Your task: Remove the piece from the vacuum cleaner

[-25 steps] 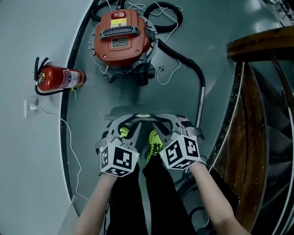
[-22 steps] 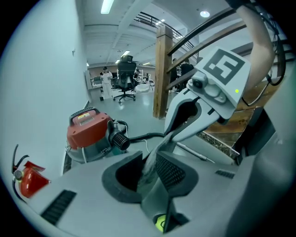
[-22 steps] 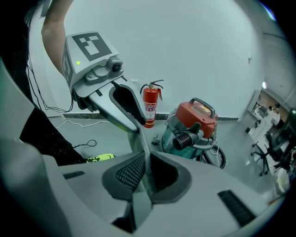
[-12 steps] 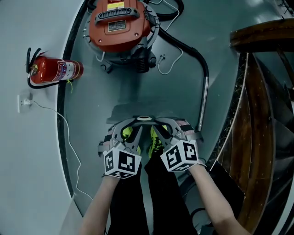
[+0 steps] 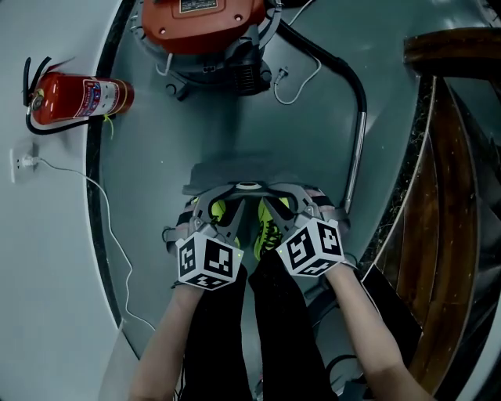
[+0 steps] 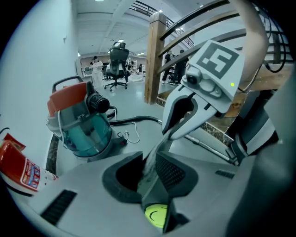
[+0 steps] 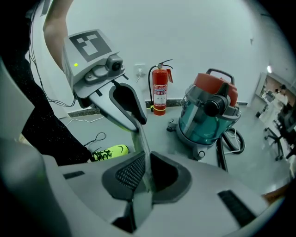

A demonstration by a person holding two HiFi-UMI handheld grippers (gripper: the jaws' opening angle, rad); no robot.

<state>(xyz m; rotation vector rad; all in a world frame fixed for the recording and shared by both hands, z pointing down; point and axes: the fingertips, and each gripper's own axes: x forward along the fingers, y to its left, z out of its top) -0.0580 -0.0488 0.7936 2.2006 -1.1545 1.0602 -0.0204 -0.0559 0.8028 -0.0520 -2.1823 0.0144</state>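
Grey floor (image 5: 149, 157) below, with the vacuum cleaner (image 5: 203, 23) at 12 o'clock, well apart. The left gripper (image 6: 151, 176) and right gripper (image 7: 148, 174) both clench one thin grey piece (image 6: 156, 154) between them. I think both should move together, so it does not bend or slip

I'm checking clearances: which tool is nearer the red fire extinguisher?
Left. The left tool sits below and right of the fire extinguisher; the right tool is just beyond it, farther right, beside the metal tube.
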